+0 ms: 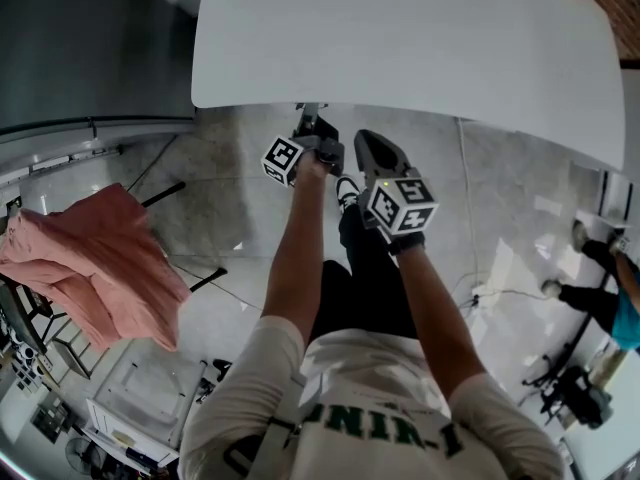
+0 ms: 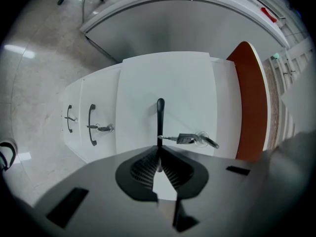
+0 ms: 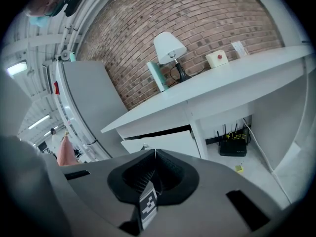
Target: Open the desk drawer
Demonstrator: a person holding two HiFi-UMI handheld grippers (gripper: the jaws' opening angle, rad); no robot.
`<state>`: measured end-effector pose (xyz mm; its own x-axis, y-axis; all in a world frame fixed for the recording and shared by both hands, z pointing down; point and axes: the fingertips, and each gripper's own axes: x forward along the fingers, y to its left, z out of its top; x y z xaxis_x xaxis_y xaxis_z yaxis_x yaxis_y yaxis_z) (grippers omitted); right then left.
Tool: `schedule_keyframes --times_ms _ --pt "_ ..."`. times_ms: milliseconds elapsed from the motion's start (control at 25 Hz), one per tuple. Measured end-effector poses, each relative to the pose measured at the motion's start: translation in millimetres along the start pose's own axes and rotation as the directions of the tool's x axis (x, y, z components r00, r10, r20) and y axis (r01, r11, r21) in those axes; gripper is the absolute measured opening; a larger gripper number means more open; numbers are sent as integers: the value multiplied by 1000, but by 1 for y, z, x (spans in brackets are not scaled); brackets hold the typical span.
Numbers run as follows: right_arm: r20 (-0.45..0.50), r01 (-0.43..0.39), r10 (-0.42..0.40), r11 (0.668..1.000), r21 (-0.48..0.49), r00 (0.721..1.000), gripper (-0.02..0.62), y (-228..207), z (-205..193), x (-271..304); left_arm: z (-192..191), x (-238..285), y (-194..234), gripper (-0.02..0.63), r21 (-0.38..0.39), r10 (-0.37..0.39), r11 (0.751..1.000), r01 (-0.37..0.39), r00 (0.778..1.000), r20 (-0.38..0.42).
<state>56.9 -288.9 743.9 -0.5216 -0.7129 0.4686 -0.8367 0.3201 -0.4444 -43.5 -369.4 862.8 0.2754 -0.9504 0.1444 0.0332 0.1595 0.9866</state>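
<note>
Head view, left to right:
- Pink cloth (image 1: 90, 263) is draped over a chair at the far left, well apart from the work.
- White desk (image 1: 400, 38) fills the top of the view.
- Left gripper (image 1: 310, 128) reaches in under the desk's front edge.
- Right gripper (image 1: 368, 146) is just beside it, not touching the desk.
- Another person's legs (image 1: 590, 278) are at the far right edge.

Left gripper view:
- Two lower drawers (image 2: 98, 117) are at left, each with a black handle.
- Top drawer (image 2: 168, 83) is in the middle and stands out further than those two.
- Its black handle (image 2: 160, 117) runs straight into the jaws, and the left claw is clenched on the handle's end.
- A key (image 2: 190, 139) sits in the lock just right of the handle.
- A brown panel (image 2: 252, 98) is on the far right.

Right gripper view:
- The jaws are pressed together with nothing between them.
- Past the tips, the top drawer sits just under the desktop at the desk's left end. It juts out a little, with a dark gap above it.
- A lamp (image 3: 168, 46) stands on the desk against the brick wall (image 3: 197, 19).
- A router (image 3: 232, 147) is on the floor under the desk, at right.
</note>
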Motion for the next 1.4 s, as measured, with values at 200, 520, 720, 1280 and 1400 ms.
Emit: schedule_keyframes --times_ms 200,520,720,1280,1400 --pt "2 6 -6 1000 16 1000 2 0 -3 -6 -4 -15 2 17 -9 7 1000 -7 1000 8" --pt "27 25 -27 998 64 999 2 8 -8 -14 -10 -44 12 17 -50 41 998 -41 999 14" --pt "31 29 -31 997 76 999 2 10 -11 -23 -16 -58 14 17 -52 55 997 -55 998 9" --pt "-4 41 -40 995 94 999 2 21 -39 -51 -27 -110 23 17 -87 100 991 -99 995 17" --pt "-8 39 -39 994 98 999 2 25 -43 -56 -28 -121 28 17 -88 114 990 -112 993 20"
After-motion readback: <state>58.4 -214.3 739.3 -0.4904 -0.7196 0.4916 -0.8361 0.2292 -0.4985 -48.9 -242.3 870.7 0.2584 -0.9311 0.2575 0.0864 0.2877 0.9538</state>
